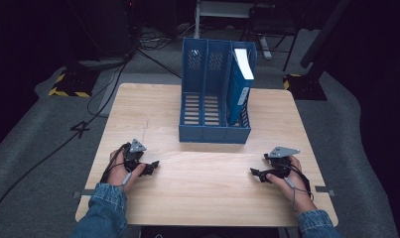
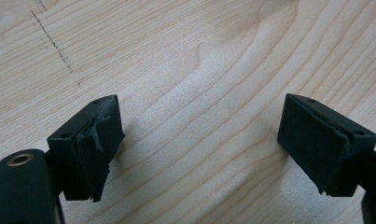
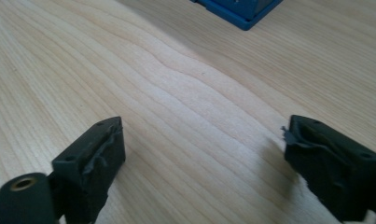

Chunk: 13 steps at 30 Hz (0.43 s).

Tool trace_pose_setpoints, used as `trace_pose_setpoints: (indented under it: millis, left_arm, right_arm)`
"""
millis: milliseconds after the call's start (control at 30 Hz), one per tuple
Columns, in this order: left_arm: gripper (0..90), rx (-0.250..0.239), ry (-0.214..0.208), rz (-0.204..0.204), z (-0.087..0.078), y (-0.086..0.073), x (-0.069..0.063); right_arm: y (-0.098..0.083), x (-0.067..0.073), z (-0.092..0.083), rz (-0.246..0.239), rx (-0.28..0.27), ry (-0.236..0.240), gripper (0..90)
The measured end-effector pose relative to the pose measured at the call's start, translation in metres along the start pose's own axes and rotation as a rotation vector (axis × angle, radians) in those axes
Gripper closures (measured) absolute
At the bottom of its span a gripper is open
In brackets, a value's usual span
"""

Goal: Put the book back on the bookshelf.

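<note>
A dark room is sitting around the wooden surface (image 1: 207, 183). The rack (image 1: 215, 94) is holding a book (image 1: 239, 87) upright in its right slot, lying at eleven o'clock from the nearer right gripper (image 1: 257, 173). Both it and the left gripper (image 1: 153, 164) are resting open, holding nothing.

High view down over the table (image 1: 207, 188); gripper views close above (shared wood).

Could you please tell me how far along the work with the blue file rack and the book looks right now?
Done: the book stands in the right-hand slot of the blue file rack. In hand: nothing; the left gripper and the right gripper sit low over the table, jaws apart and empty. Left: the rack's other two slots look empty, and no other book lies on the table.
</note>
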<state>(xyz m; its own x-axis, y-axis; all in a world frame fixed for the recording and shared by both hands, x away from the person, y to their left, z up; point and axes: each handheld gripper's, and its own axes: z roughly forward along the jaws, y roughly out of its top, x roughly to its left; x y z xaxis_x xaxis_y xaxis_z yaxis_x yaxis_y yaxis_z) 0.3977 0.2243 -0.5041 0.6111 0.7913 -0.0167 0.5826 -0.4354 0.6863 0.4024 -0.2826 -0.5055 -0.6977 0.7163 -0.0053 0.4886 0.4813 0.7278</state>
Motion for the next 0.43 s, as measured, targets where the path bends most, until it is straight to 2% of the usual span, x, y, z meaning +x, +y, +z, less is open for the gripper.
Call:
trace_pose_setpoints:
  millis: [433]
  left_arm:
    - [14.4,0.0,-0.001,0.0,0.0,0.0,0.0001]
  right_arm:
    - [0.0007,0.0001,0.0009,0.003,0.002,-0.005,8.9]
